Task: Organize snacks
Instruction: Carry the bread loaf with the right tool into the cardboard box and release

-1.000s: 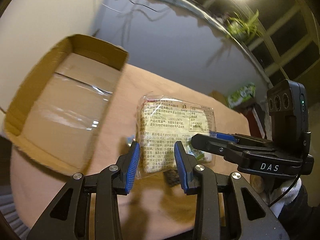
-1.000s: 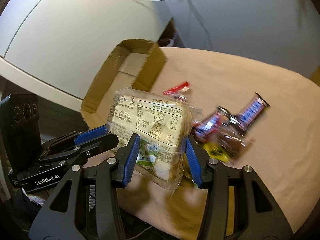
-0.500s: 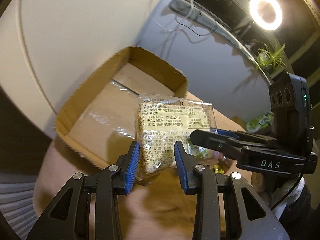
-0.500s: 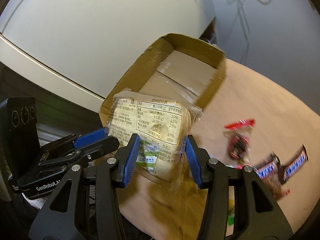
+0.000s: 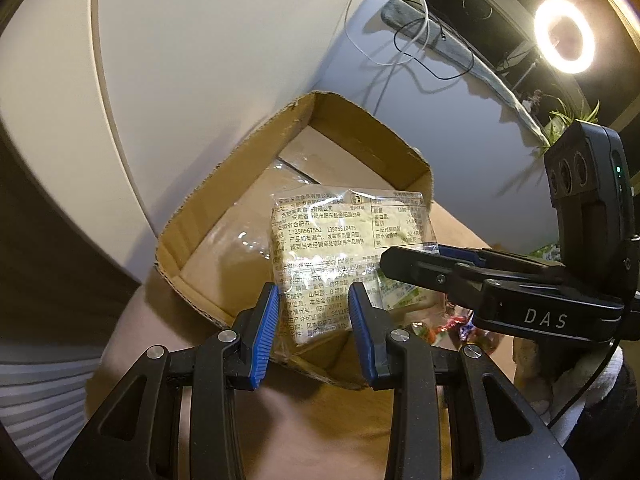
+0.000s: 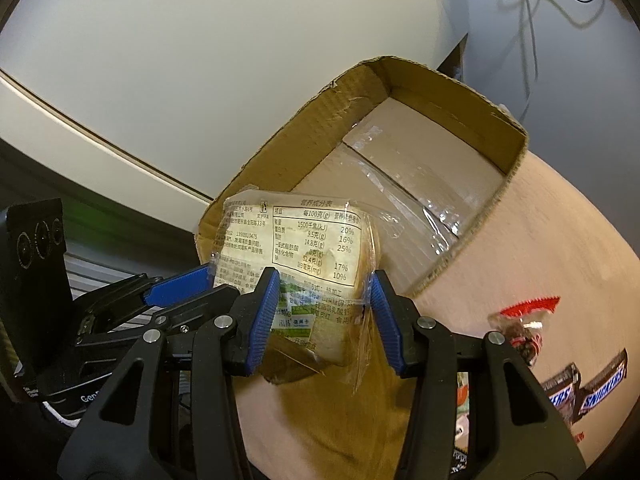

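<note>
A clear-wrapped bread packet (image 5: 332,248) with printed Chinese text is held by both grippers. My left gripper (image 5: 314,326) is shut on its lower edge. My right gripper (image 6: 322,312) is shut on its other side, and the packet (image 6: 304,256) stands upright between its blue pads. The packet hangs over the near corner of an open cardboard box (image 5: 248,184), which also shows in the right wrist view (image 6: 404,152). The box floor looks bare apart from clear tape. My right gripper shows from the side in the left wrist view (image 5: 480,276).
Snickers bars (image 6: 592,384) and a red-topped candy bag (image 6: 520,328) lie on the tan table (image 6: 560,240) to the right of the box. A white wall panel (image 5: 200,60) rises behind the box. Cables (image 5: 412,28) hang on the grey wall.
Both grippers have carried the bread packet left, away from the snack pile, to the open box. The packet now hangs over the box's near corner. The grip is unchanged.
</note>
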Tool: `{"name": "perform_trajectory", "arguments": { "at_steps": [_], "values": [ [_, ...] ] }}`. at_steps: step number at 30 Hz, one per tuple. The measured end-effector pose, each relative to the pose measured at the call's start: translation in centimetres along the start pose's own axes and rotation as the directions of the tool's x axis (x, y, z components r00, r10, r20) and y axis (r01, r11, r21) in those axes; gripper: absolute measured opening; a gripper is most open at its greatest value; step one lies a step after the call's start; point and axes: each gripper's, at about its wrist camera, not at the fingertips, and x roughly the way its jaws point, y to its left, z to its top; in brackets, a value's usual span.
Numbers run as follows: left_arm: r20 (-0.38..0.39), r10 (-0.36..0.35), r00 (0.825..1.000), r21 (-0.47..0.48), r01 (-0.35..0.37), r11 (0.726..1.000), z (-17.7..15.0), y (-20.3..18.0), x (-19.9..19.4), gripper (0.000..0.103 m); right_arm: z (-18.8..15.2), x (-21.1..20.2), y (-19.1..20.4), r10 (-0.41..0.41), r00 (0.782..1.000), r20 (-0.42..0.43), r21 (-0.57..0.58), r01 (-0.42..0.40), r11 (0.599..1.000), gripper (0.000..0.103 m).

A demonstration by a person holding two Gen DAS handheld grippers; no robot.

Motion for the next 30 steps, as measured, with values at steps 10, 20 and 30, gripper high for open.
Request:
{"name": "perform_trajectory", "arguments": {
  "at_steps": [10,20,30],
  "values": [
    [0.019,0.040,0.999,-0.011,-0.039,0.999,0.4,0.9,0.2,0.033,1.5,1.3,0.7,-0.017,1.000,-0.007,-0.034,0.017,0.999,0.049],
    [0.039,0.059,0.997,0.014,-0.060,0.998,0.5,0.6,-0.2,0.033,1.9,0.4,0.3,-0.067,0.998,0.020,-0.031,0.068,0.997,0.049],
    [0.041,0.055,0.998,0.066,-0.058,0.996,-0.2,-0.9,-0.6,0.033,0.5,-2.7,-0.5,-0.100,0.993,0.066,-0.012,0.101,0.995,0.050]
  ]
}}
